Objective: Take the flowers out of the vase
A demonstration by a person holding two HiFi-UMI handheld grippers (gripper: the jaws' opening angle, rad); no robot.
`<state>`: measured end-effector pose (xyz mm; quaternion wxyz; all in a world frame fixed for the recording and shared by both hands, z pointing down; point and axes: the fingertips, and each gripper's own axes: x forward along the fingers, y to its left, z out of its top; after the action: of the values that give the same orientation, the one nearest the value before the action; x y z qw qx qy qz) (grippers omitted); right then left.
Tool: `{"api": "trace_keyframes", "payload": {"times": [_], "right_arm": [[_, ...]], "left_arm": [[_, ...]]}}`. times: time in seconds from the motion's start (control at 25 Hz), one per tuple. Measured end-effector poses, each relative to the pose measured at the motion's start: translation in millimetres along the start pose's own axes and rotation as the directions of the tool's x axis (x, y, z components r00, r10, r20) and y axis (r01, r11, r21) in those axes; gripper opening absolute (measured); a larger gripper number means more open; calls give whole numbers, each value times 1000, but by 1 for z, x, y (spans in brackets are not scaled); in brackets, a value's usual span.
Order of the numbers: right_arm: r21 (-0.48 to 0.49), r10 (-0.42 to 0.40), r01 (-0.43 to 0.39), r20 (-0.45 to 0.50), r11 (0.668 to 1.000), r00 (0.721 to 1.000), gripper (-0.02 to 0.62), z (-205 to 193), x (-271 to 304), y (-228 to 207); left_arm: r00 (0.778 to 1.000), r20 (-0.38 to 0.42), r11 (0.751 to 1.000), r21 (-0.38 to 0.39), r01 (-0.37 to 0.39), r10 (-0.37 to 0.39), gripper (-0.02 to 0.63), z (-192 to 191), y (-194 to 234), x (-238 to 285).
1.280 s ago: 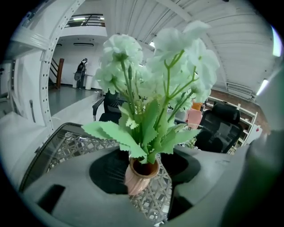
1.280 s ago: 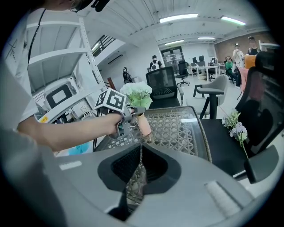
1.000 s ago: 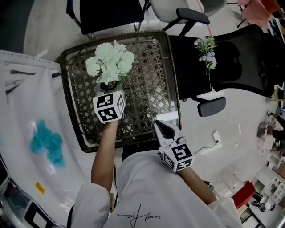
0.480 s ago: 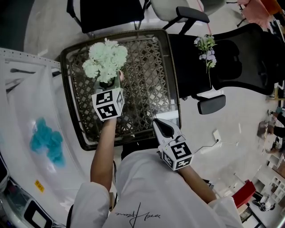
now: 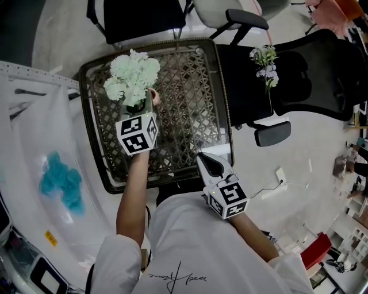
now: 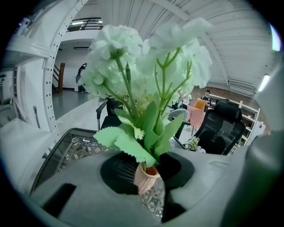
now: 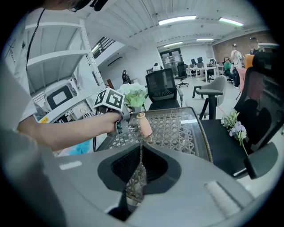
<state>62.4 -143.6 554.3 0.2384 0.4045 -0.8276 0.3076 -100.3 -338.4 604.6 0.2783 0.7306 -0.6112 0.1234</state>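
Note:
A bunch of pale green-white flowers point(image 5: 131, 74) stands in a small pink vase point(image 7: 144, 125) on the wicker table point(image 5: 190, 115). My left gripper point(image 5: 140, 110) reaches in from the near side at the vase's mouth. Its jaws are closing, with the green stems and leaves point(image 6: 148, 133) pressed between them just above the vase point(image 6: 146, 178). In the right gripper view the vase leans to the left. My right gripper point(image 5: 208, 162) hangs shut and empty over the table's near right edge, well apart from the flowers point(image 7: 134, 94).
A black office chair point(image 5: 287, 92) to the right carries a small sprig of purple-white flowers point(image 5: 265, 62). White sheeting at the left holds a blue flower bunch point(image 5: 60, 184). Another dark chair point(image 5: 138, 17) stands behind the table.
The left gripper has closed round the stems and slid a little to the left and away, taking the flower heads with it. The right gripper has stayed put.

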Motion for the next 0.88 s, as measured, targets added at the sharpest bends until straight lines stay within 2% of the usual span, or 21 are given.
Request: {"api": "trace_keyframes", "payload": {"times": [0.48,0.88], "right_arm": [[-5,4,-4,15,1000,1000,21,3,0,6],[-4,5,-4,35,1000,999,21,7,-3,10]], "left_arm": [[1000,6,1000,31,3,-3,75,6,-1,-6],[1000,28,1000,28,-1,0,67,18,-1,-14]]}}
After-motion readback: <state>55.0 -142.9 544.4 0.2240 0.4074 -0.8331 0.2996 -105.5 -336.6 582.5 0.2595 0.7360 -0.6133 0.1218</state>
